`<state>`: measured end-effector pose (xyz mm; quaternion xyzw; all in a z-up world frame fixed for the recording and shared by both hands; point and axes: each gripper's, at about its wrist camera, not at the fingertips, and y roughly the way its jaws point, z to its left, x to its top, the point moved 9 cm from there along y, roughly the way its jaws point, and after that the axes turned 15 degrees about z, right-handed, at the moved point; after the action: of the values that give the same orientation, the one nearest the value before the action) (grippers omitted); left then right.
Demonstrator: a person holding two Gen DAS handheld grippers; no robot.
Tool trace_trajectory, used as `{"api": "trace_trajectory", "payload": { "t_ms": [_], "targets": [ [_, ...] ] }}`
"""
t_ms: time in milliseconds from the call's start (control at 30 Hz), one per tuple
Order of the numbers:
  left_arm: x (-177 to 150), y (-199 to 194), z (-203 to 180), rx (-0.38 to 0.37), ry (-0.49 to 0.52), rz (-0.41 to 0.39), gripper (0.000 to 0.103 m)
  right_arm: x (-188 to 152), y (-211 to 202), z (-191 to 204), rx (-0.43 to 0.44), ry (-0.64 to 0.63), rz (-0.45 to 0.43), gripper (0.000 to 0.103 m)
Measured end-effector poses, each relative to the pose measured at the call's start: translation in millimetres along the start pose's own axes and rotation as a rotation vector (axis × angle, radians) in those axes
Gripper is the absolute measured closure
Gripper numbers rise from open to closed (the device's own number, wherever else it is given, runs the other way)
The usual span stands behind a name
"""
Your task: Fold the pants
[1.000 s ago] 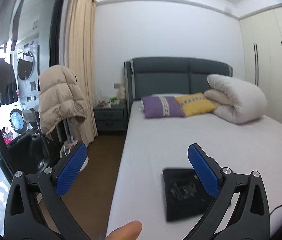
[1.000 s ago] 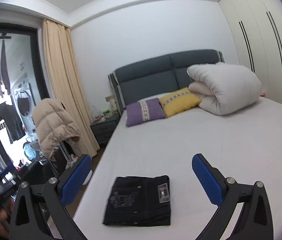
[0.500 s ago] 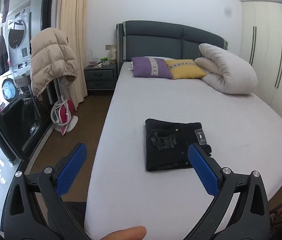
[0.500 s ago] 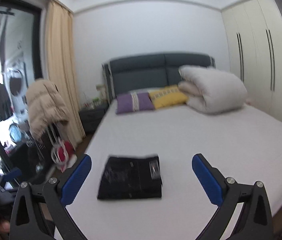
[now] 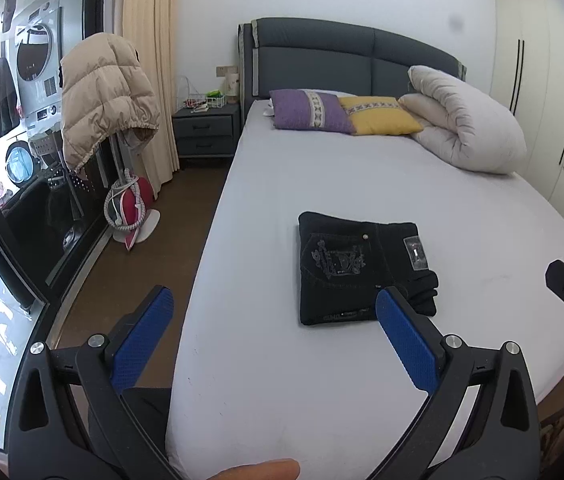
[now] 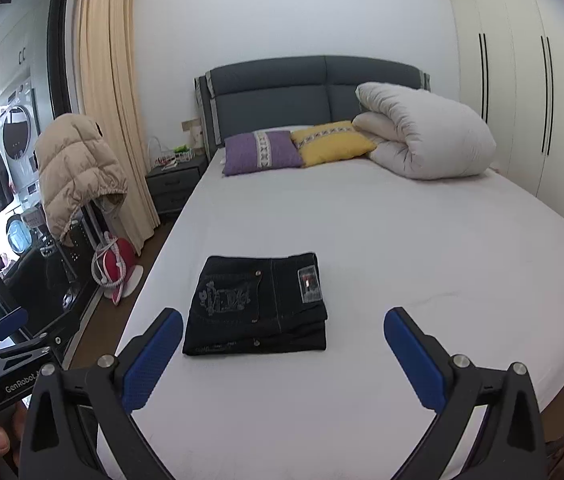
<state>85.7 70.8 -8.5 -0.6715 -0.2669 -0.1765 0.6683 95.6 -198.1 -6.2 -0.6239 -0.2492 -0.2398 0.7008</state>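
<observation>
- Left wrist view: the left gripper (image 5: pixel 274 330) hangs with jaws wide apart, holding nothing.
- Right gripper (image 6: pixel 282 354) likewise gapes, clear of the cloth.
- Black pants (image 6: pixel 260 304) lie folded on the white bed (image 6: pixel 421 248), near its left edge.

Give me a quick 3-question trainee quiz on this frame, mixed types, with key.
1. True or false: the pants lie folded flat on the bed.
2. Which pillow is nearer the duvet? A) purple pillow B) yellow pillow
3. Fill in: the left gripper and the right gripper both hold ____.

Key:
1. True. They form a compact rectangle, pocket side up.
2. B. The yellow one touches the duvet; the purple one lies on its far side.
3. Nothing. Both are open, short of the pants.
</observation>
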Motion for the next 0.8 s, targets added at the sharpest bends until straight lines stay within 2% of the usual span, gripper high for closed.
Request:
{"api": "trace_trajectory", "payload": {
  "t_ms": [400, 800],
  "targets": [
    [2, 28, 3, -0.005, 0.006, 0.040, 0.000, -6, 15, 8, -0.006, -0.030, 0.044, 0.000],
    [2, 40, 3, -0.006, 0.007, 0.056, 0.000, -8, 21, 12, 0.002, -0.045, 0.070, 0.000]
  ]
}}
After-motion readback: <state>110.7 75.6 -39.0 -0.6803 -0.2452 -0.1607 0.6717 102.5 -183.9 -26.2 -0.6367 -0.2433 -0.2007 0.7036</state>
